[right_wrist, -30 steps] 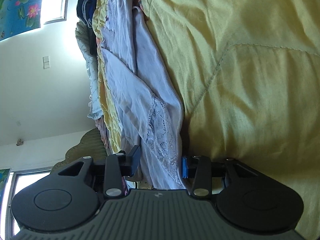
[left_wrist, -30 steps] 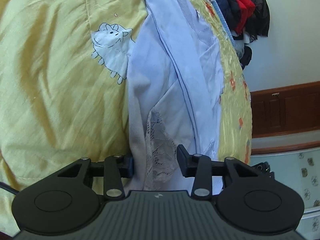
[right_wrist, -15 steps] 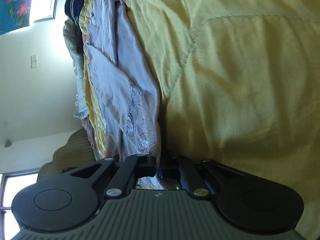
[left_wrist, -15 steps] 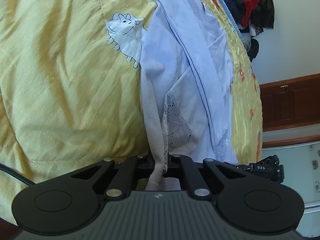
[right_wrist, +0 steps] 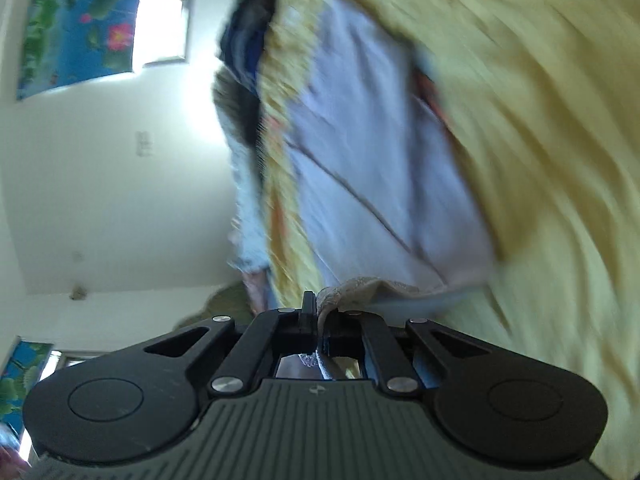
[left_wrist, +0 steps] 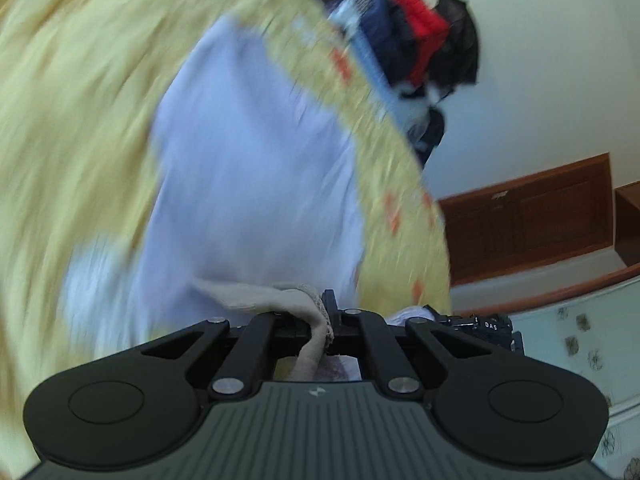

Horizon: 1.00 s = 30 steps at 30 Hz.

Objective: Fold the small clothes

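A pale lilac garment (left_wrist: 248, 168) with a lace-trimmed hem lies on a yellow quilt (left_wrist: 72, 120). My left gripper (left_wrist: 318, 322) is shut on the garment's beige lace edge, which bunches between the fingers. My right gripper (right_wrist: 320, 326) is shut on the other end of the same lace edge; the garment (right_wrist: 372, 168) stretches away from it over the quilt (right_wrist: 540, 160). Both views are blurred by motion.
A pile of dark and red clothes (left_wrist: 420, 52) sits at the quilt's far end. A wooden cabinet (left_wrist: 528, 220) stands against the wall on the right. A window and flower-print curtain (right_wrist: 80, 28) show in the right wrist view.
Both grippers closed on the garment's lace edge, and now both have lifted and swung with it. The garment has opened out wider over the quilt.
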### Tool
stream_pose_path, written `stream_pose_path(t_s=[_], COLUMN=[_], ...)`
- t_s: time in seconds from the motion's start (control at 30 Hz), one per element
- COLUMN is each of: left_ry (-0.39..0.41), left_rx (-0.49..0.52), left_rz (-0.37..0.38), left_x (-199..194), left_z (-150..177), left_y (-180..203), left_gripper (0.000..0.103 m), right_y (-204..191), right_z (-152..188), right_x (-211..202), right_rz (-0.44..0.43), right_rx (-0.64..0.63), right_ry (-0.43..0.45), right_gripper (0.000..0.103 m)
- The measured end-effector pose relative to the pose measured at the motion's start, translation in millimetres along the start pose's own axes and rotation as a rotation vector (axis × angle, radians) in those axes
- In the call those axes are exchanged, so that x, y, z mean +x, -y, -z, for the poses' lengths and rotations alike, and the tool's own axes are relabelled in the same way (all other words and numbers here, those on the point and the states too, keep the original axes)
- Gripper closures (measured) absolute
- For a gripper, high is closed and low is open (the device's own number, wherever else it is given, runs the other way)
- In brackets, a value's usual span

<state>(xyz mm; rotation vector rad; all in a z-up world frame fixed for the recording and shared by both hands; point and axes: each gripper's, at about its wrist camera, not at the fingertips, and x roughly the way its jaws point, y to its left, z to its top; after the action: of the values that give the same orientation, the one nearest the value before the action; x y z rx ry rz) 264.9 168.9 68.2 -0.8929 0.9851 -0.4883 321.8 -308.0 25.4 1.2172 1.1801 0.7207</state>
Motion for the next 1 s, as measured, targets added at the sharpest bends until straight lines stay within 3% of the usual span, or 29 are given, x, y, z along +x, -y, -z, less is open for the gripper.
stream_pose_path(t_s=[0.1, 0.13, 0.17, 0.23, 0.3, 0.37, 0.43, 0.5, 0.6, 0.7, 0.77, 0.83, 0.9, 1.0], left_ry=[0.091, 0.103, 0.099, 0.071, 0.051, 0.053, 0.102, 0.212, 0.367, 0.405, 0.370, 0.299, 0.247, 0.268], left_rx=[0.021, 0.031, 0.020, -0.148, -0.106, -0.025, 0.059, 0.180, 0.431, 0.660, 0.801, 0.836, 0.803, 0.733], left_rz=[-0.028, -0.038, -0.065, -0.180, -0.133, -0.127, -0.159, -0.246, -0.435, -0.533, -0.586, -0.620, -0.612, -0.585], left_x=[31.6, 46.0, 58.6, 81.9, 87.8, 80.0, 66.4, 50.3, 44.3, 56.0, 73.5, 93.5, 103.9, 104.3], left_z=[-76.3, -100.0, -118.4, -144.1, -150.0, -147.7, -145.2, -143.1, -128.6, -113.7, -103.0, -102.0, -100.1, -103.1], left_y=[-3.8, -11.7, -21.5, -43.5, -42.3, -31.0, -18.7, -1.2, 27.6, 39.9, 39.7, 31.5, 20.8, 8.7], left_gripper=[0.098, 0.095, 0.092, 0.082, 0.080, 0.075, 0.060, 0.048, 0.045, 0.045, 0.045, 0.045, 0.045, 0.045], right_y=[-27.5, -27.5, -22.4, -1.8, 10.3, 9.6, 1.3, -13.4, -33.8, -46.7, -49.4, -48.4, -46.2, -44.9], right_z=[-74.6, -104.7, -130.3, -175.4, -191.6, -192.6, -186.7, -183.1, -185.8, -193.2, -197.3, -199.8, -203.1, -203.2], right_x=[27.3, 39.3, 50.8, 74.6, 86.3, 89.7, 86.8, 84.5, 86.7, 88.9, 91.0, 92.2, 96.1, 104.3], right_rz=[-0.025, -0.014, 0.003, 0.060, 0.115, 0.100, 0.088, 0.128, 0.225, 0.307, 0.353, 0.396, 0.421, 0.445], right_rx=[-0.031, -0.022, 0.003, 0.086, 0.136, 0.096, 0.018, -0.082, -0.205, -0.287, -0.334, -0.372, -0.392, -0.435], right_ry=[0.100, 0.137, 0.170, 0.190, 0.220, 0.206, 0.202, 0.212, 0.239, 0.278, 0.288, 0.298, 0.297, 0.279], right_gripper=[0.094, 0.088, 0.070, 0.043, 0.045, 0.046, 0.046, 0.046, 0.046, 0.046, 0.046, 0.046, 0.046, 0.046])
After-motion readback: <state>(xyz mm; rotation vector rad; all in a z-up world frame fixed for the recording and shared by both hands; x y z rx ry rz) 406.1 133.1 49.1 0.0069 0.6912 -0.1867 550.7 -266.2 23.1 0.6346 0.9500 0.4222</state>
